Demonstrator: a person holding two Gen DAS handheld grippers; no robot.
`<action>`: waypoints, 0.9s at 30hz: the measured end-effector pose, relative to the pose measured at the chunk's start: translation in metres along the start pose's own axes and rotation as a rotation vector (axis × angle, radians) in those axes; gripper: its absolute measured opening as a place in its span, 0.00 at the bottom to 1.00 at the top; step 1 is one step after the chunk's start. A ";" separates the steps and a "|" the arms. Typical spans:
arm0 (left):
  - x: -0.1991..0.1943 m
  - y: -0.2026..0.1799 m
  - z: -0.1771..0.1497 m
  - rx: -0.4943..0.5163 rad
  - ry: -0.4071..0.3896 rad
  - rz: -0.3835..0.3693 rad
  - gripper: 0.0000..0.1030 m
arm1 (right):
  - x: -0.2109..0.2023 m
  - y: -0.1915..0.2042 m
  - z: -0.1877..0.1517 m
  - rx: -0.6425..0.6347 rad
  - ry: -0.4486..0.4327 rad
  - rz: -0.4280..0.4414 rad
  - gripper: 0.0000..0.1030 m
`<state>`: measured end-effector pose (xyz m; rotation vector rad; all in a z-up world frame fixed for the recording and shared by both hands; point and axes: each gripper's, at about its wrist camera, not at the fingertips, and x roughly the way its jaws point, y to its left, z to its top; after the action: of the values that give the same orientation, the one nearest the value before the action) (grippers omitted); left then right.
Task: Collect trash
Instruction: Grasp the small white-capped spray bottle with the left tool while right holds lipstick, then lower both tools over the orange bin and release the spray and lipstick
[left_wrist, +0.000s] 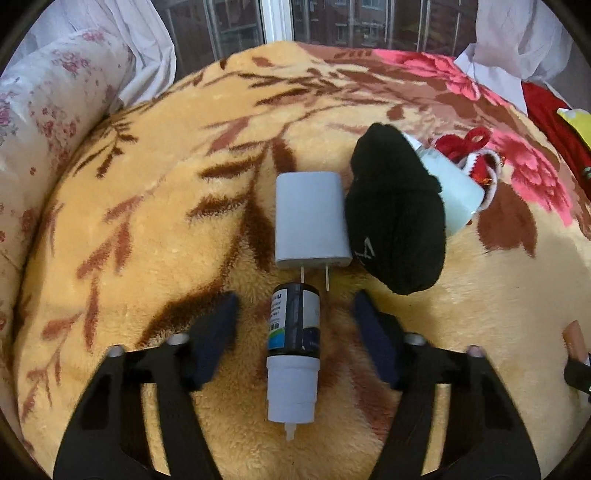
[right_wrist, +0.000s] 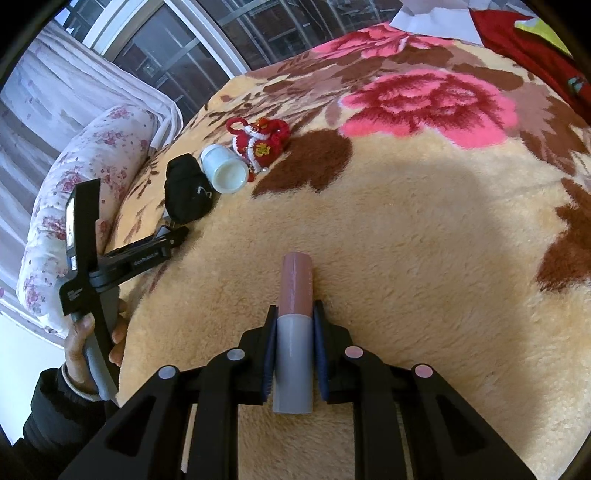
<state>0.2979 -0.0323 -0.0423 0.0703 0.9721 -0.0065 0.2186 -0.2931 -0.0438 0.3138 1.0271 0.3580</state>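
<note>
A small dropper bottle (left_wrist: 293, 350) with a dark label and white cap lies on the floral blanket (left_wrist: 147, 206), nozzle toward the camera. My left gripper (left_wrist: 294, 314) is open, its fingers on either side of the bottle, apart from it. My right gripper (right_wrist: 294, 321) is shut on a pink and grey tube (right_wrist: 294, 332) that lies on the blanket (right_wrist: 406, 258). The tube's tip shows at the right edge of the left wrist view (left_wrist: 574, 338). The left gripper's body (right_wrist: 110, 258) shows in the right wrist view.
A white plug charger (left_wrist: 310, 218) lies just past the bottle, a black knit cap (left_wrist: 397, 218) and a white jar (left_wrist: 458, 192) to its right, then a red ornament (left_wrist: 469, 147). A floral pillow (left_wrist: 48, 122) lies at left. A window stands behind the bed.
</note>
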 end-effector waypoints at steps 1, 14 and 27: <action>-0.002 0.000 -0.001 0.000 -0.008 0.003 0.32 | 0.000 0.001 0.000 -0.007 -0.002 -0.009 0.16; -0.028 0.012 -0.017 -0.062 -0.093 -0.056 0.22 | 0.000 0.026 -0.009 -0.095 -0.066 -0.174 0.17; -0.110 0.037 -0.073 -0.069 -0.199 -0.231 0.22 | -0.039 0.053 -0.030 -0.123 -0.159 -0.068 0.17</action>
<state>0.1776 0.0064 0.0095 -0.1050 0.7760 -0.1888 0.1669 -0.2601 -0.0065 0.1928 0.8536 0.3280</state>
